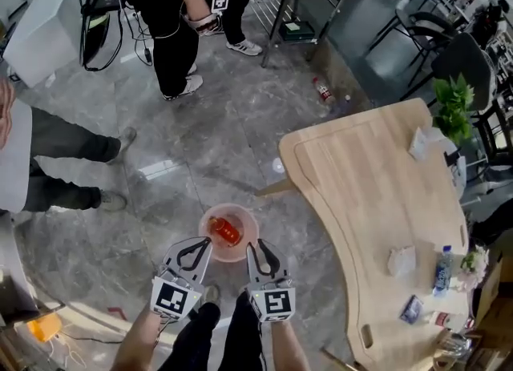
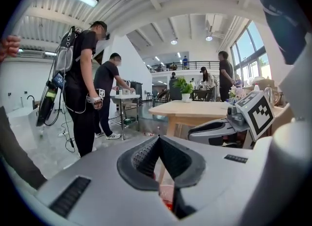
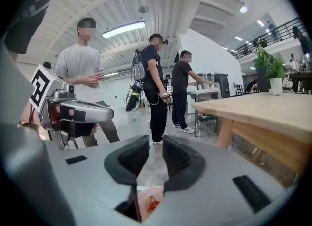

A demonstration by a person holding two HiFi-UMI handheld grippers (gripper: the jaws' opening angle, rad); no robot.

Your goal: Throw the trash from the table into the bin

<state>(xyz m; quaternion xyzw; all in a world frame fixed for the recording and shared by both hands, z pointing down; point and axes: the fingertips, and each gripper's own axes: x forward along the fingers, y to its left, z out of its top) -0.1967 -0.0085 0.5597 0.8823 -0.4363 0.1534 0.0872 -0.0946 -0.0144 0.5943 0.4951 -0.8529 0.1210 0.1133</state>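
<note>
Drop looks done: red trash (image 1: 225, 230) sits in pink bin (image 1: 249, 231) on the floor, at 12 o'clock of both grippers. L gripper (image 1: 206, 242) is shut and empty. R gripper (image 1: 254, 247) has its jaws slightly apart, nothing btw them. Next, I'd say: turn to table (image 1: 377, 193) at 3 o'clock and take the crumpled paper (image 1: 401, 260).

L gripper (image 1: 207, 242) closed — R gripper (image 1: 255, 244) ajar.

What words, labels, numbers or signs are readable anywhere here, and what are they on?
No text here can be read.
Left gripper and right gripper: black-and-white square patterns only, no letters.
Bottle on the table: label too small to read.
Blue packet: print too blurred.
Red item in the bin: label unreadable.
</note>
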